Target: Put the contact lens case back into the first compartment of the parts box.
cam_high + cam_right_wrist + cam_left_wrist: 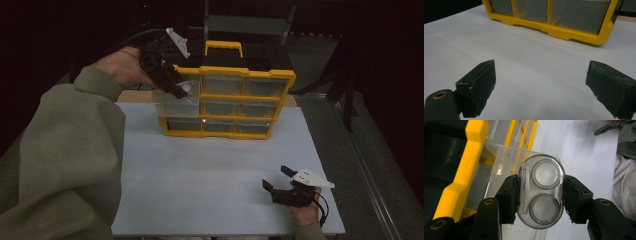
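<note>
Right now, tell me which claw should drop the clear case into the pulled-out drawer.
Left. The left claw already grips the clear case directly above the open drawer. The right claw rests open near the table's front edge.

The drawer cabinet (230,102) stands at the table's (200,175) far edge; an open drawer (175,105) juts from its left column, a capsule (541,191) above that drawer.

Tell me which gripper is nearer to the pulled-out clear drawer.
Left. The left gripper is right over the open drawer, shut on a clear oval case. The right gripper rests far off at the white table's near right corner, jaws open.
</note>
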The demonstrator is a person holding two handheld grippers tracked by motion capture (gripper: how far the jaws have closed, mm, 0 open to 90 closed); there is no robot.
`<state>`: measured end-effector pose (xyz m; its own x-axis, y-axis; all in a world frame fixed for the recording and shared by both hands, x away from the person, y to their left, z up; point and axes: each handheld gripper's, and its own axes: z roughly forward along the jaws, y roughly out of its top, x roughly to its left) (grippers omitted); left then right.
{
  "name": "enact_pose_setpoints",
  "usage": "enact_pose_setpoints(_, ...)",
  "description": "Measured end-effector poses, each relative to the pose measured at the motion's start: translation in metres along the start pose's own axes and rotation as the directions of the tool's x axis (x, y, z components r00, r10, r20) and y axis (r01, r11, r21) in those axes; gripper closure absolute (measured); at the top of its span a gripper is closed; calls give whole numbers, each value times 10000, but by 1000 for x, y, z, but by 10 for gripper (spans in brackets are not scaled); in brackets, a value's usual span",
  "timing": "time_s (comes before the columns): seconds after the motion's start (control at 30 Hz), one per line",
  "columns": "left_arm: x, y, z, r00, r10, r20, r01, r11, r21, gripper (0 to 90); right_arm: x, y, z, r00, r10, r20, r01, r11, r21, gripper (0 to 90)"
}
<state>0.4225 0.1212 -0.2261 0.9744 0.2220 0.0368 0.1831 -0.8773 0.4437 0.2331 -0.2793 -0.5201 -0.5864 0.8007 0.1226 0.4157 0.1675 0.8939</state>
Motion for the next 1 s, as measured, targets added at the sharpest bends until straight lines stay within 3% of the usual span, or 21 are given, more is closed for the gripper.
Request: enact_pose_setpoints(1.0, 13, -1, 14, 9976, -483, -499, 507, 9976, 473, 495, 0, 0, 0, 10000, 17, -31, -17, 10000, 6, 97)
